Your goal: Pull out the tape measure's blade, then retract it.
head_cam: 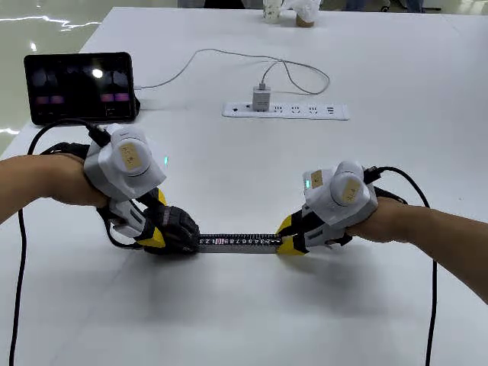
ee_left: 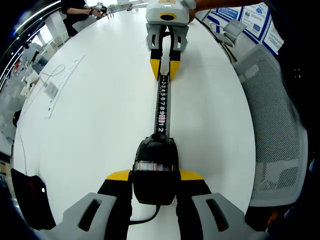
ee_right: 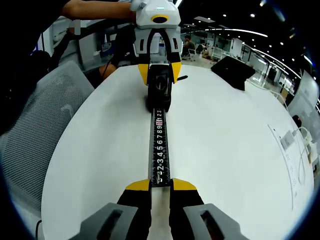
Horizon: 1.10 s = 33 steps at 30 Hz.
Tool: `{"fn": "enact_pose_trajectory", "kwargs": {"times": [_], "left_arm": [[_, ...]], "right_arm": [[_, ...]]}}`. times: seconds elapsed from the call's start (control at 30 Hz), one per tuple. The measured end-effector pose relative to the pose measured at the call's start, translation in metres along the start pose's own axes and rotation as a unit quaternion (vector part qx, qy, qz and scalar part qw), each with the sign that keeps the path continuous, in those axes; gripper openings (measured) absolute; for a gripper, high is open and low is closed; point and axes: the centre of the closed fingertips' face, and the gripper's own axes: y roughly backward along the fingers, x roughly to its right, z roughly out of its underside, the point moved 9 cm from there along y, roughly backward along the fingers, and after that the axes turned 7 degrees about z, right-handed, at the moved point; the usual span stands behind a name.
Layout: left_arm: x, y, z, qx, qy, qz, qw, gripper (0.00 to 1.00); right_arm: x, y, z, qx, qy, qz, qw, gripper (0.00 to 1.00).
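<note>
The black tape measure case (head_cam: 174, 231) rests on the white table (head_cam: 244, 313), and my left gripper (head_cam: 162, 229) is shut on it. In the left gripper view the case (ee_left: 156, 170) sits between the yellow-tipped jaws of my left gripper (ee_left: 156, 176). The numbered blade (head_cam: 238, 242) is drawn out a short way to the right, low over the table. My right gripper (head_cam: 287, 242) is shut on the blade's end. In the right gripper view the blade (ee_right: 159, 150) runs from my right gripper (ee_right: 160, 186) up to the case (ee_right: 161, 90).
A dark tablet (head_cam: 80, 86) stands at the back left. A white power strip (head_cam: 286, 110) with a charger and looping cable lies behind the grippers. Cups (head_cam: 290, 11) stand at the far edge. A grey mesh chair (ee_left: 280, 125) stands beside the table.
</note>
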Motion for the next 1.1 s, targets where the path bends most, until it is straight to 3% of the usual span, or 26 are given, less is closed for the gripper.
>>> {"fn": "enact_pose_trajectory", "kwargs": {"times": [1.1], "left_arm": [[0.0, 0.0, -0.001, -0.003, 0.002, 0.0, 1.0, 0.27]], "right_arm": [[0.001, 0.018, 0.02, -0.011, -0.004, 0.002, 0.9999, 0.09]]}}
